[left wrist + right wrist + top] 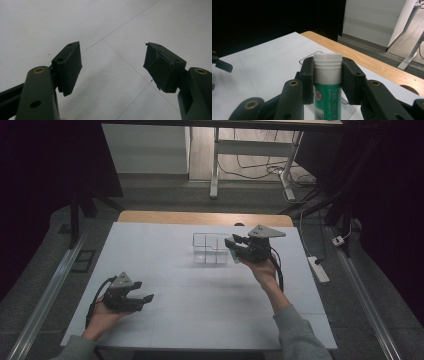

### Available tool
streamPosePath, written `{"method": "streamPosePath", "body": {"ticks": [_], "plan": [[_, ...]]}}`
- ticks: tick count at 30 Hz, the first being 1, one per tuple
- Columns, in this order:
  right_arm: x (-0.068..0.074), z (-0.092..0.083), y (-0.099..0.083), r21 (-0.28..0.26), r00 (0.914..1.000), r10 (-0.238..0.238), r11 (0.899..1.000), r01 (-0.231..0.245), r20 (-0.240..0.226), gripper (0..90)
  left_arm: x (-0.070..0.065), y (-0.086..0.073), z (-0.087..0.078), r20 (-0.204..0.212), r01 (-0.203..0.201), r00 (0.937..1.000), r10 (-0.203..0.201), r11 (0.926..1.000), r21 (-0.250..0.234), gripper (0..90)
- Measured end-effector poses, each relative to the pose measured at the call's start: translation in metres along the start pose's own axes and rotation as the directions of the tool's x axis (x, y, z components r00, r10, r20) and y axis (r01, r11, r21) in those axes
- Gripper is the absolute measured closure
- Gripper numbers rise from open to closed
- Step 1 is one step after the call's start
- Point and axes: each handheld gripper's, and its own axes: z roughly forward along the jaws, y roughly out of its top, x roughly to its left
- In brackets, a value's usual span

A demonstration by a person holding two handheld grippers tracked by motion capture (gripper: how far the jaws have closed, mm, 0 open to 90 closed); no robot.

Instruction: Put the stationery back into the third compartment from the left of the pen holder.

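White sheeting covers the desk (pixel 200 295), dark curtains behind. My right hand-held gripper (pixel 327 82) is clamped on a green tube with a white ribbed cap (pixel 327 75), held upright just beside the clear plastic divided box (pixel 207 247) at mid-desk. My left hand-held gripper (pixel 112 67) rests low near the front edge, jaws apart with nothing between them

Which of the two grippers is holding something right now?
The right gripper, shut on the green tube with a white cap; the left gripper stands open over bare table.
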Motion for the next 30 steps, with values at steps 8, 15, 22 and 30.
{"method": "streamPosePath", "body": {"ticks": [8, 15, 22, 30], "plan": [[-0.001, 0.005, 0.005, -0.013, 1.0, -0.006, 1.0, 0.006, -0.004, 65.2, 0.0, 0.0, 0.0, 0.0, 0.0, 1.0, 0.0, 1.0, 0.005, 29.5], [-0.003, 0.01, 0.008, -0.012, 0.9999, -0.009, 1.0, 0.009, -0.012, 65.2, -0.001, 0.001, 0.0, 0.003, 0.004, 1.0, -0.004, 1.0, 0.003, 29.5], [-0.005, 0.023, 0.014, -0.027, 1.0, -0.008, 1.0, 0.008, -0.001, 65.2, -0.001, 0.001, 0.001, 0.008, 0.004, 1.0, -0.004, 1.0, 0.004, 29.3], [-0.013, 0.036, 0.026, -0.072, 0.9983, 0.057, 0.996, -0.056, 0.012, 65.2, 0.0, 0.002, 0.003, 0.018, 0.006, 0.9998, -0.006, 1.0, 0.007, 29.3]]}}
